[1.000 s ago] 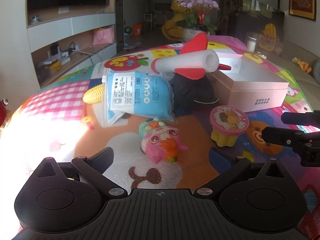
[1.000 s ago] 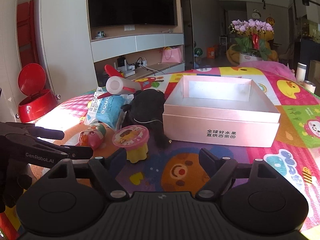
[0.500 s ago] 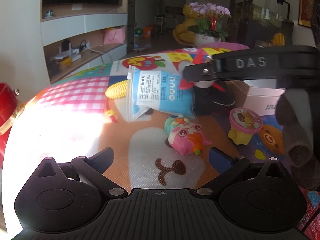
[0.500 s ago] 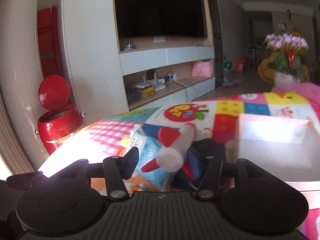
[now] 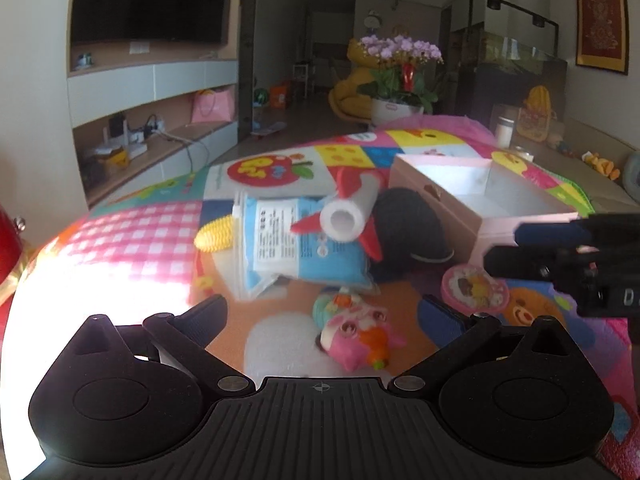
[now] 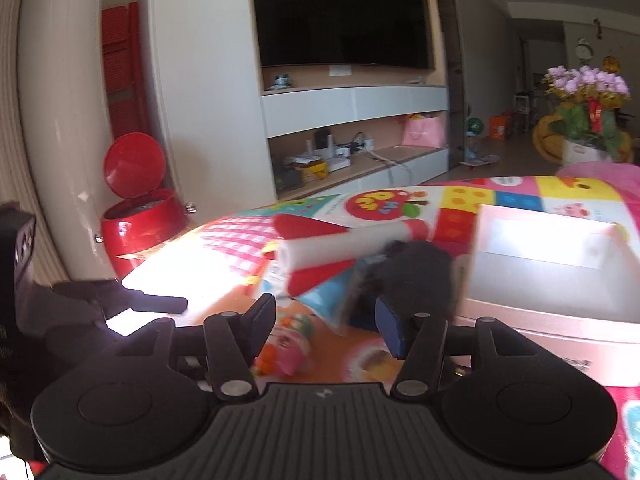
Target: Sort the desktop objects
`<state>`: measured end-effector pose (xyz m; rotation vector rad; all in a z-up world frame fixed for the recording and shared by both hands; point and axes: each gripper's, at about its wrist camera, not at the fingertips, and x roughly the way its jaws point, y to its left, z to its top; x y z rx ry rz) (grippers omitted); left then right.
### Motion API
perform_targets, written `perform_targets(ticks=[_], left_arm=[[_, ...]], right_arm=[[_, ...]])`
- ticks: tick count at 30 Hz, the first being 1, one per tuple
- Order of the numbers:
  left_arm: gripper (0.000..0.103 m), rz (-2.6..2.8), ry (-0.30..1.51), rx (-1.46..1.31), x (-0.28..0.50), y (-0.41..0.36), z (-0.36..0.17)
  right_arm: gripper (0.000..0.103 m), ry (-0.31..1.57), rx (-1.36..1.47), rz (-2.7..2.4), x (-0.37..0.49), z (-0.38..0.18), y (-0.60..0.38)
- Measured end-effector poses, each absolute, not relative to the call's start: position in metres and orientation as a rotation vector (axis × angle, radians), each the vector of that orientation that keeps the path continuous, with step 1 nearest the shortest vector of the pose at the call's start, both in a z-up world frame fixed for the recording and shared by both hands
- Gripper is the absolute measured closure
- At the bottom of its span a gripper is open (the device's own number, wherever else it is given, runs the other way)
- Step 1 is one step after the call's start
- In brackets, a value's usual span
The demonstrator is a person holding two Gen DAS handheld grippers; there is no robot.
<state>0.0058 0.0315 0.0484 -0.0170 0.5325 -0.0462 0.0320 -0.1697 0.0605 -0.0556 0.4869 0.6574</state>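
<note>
My right claw [image 6: 326, 322], half open and holding nothing, faces the foam rocket [image 6: 344, 250] lying crosswise atop the blue packet [image 6: 328, 300], left of the pink box [image 6: 560, 280]; left claw [image 5: 322, 316] wide open, empty.

A white foam rocket [image 5: 352, 210] with red fins was seen lying across a blue-and-white packet [image 5: 296, 248], its open round end turned toward the left wrist camera. A black soft object [image 5: 408, 232] lay just behind the packet, against an open pink box [image 5: 516, 228] whose inside was white. A yellow corn cob [image 5: 216, 232] was partly tucked under the packet's left edge. Nearer, a pink pig-like toy [image 5: 356, 336] lay on its side, and a pink-lidded yellow cup [image 5: 474, 286] stood beside the box.
</note>
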Motion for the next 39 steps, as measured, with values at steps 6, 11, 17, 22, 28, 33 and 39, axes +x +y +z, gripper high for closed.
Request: perform_targets(ticks=[6, 11, 17, 22, 28, 33, 39], left_arm=[[0.0, 0.008, 0.445, 0.171, 0.059, 0.007, 0.056], [0.0, 0.203, 0.441, 0.242, 0.087, 0.032, 0.055], [0.0, 0.286, 0.49, 0.151, 0.071, 0.073, 0.057], [0.0, 0.186, 0.514, 0.019, 0.036, 0.077, 0.061], [0.0, -0.093, 0.655, -0.021, 0.025, 0.035, 0.039], [0.0, -0.127, 0.684, 0.02, 0.043, 0.006, 0.015], [0.0, -0.311, 0.676, 0.079, 0.044, -0.016, 0.01]], right_arm=[[0.04, 0.562, -0.008, 0.485, 0.034, 0.045, -0.215], [0.023, 0.567, -0.033, 0.509, 0.029, 0.037, -0.206], [0.023, 0.573, -0.047, 0.539, 0.041, 0.033, -0.182], [0.048, 0.615, -0.1, 0.544, 0.062, 0.022, -0.16], [0.047, 0.621, -0.1, 0.509, 0.055, 0.021, -0.169], [0.047, 0.609, -0.115, 0.435, 0.03, 0.024, -0.202], [0.047, 0.623, -0.104, 0.357, 0.013, 0.022, -0.236]])
